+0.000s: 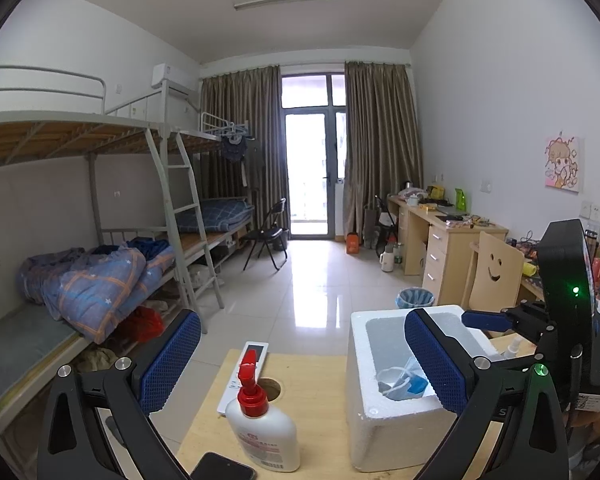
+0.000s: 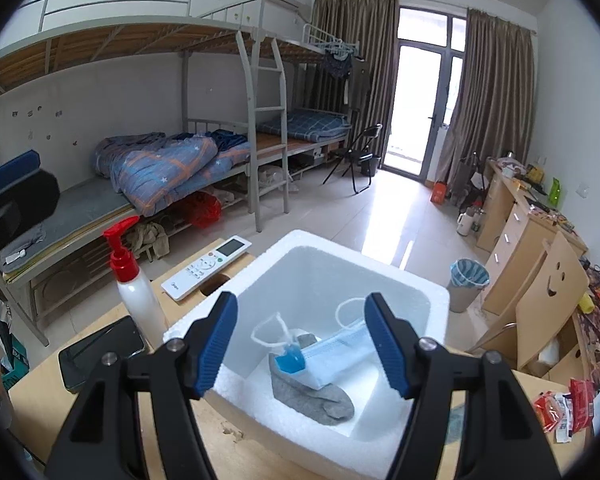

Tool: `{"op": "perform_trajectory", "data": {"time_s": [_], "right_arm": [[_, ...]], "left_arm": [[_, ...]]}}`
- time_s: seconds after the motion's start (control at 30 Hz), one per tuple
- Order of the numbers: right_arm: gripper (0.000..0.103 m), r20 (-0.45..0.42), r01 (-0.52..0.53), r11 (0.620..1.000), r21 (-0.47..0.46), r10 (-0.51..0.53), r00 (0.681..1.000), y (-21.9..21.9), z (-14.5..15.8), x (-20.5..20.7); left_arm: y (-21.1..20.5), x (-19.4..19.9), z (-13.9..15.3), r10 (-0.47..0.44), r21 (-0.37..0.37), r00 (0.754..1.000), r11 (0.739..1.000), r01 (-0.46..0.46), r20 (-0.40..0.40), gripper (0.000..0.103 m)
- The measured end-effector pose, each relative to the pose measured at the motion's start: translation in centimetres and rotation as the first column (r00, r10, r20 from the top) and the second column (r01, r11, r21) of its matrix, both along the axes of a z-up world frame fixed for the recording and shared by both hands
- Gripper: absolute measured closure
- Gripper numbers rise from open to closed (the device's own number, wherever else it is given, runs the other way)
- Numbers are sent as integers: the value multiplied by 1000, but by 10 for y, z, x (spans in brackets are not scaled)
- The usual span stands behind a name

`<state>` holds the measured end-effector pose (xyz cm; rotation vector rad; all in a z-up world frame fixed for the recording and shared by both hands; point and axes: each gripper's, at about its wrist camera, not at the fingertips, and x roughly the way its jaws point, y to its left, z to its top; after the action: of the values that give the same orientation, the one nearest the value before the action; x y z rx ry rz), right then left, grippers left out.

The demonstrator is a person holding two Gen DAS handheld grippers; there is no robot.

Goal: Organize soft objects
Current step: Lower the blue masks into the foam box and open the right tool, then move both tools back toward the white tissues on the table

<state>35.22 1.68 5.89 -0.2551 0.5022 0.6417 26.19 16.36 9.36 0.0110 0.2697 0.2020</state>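
Observation:
A white foam box (image 2: 436, 296) stands on the wooden table (image 2: 36, 396). Inside it lie a light blue face mask (image 2: 340, 344) with white ear loops, a grey sock (image 2: 316, 396) and a small blue piece (image 2: 288, 362). My right gripper (image 2: 301, 304) hangs open just above the box, its blue pads on either side of the mask and touching nothing. In the left wrist view the box (image 1: 360, 400) sits at the right with the mask (image 1: 404, 380) showing inside. My left gripper (image 1: 302, 320) stands wide open over the table's near side, with nothing between its fingers.
A white pump bottle (image 2: 134, 296) with a red top, a white remote (image 2: 208, 266) and a black phone (image 2: 100, 348) lie left of the box. Red snack packets (image 2: 564, 404) are at the right. A wooden chair (image 2: 540, 300) and a bin (image 2: 466, 284) stand beyond the table.

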Motion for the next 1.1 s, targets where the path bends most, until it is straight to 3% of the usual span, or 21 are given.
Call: {"op": "perform_trajectory", "data": {"time_s": [0.1,0.17,0.33,0.77,1.1], "right_arm": [[31,11,16,1000,19,-16,1000,-9,6,-6],[19,15,19,999,43,-20,1000,-17,9,-12],[0,50,54,994,92,-59,997,-29,24,-30],[0,142,113,982,151,-135,981,-69,62,-94],[0,195,127,974,185,-163,967,-97,73,-146]], "left_arm": [[-4,-6,2,-2,4,1000,1000,2,6,1],[-8,-11,4,-10,1,1000,1000,10,11,1],[-17,-25,9,-19,6,1000,1000,19,24,1],[-43,-82,35,-54,12,995,998,53,80,1],[-69,-134,45,-98,21,988,995,96,121,1]]}}
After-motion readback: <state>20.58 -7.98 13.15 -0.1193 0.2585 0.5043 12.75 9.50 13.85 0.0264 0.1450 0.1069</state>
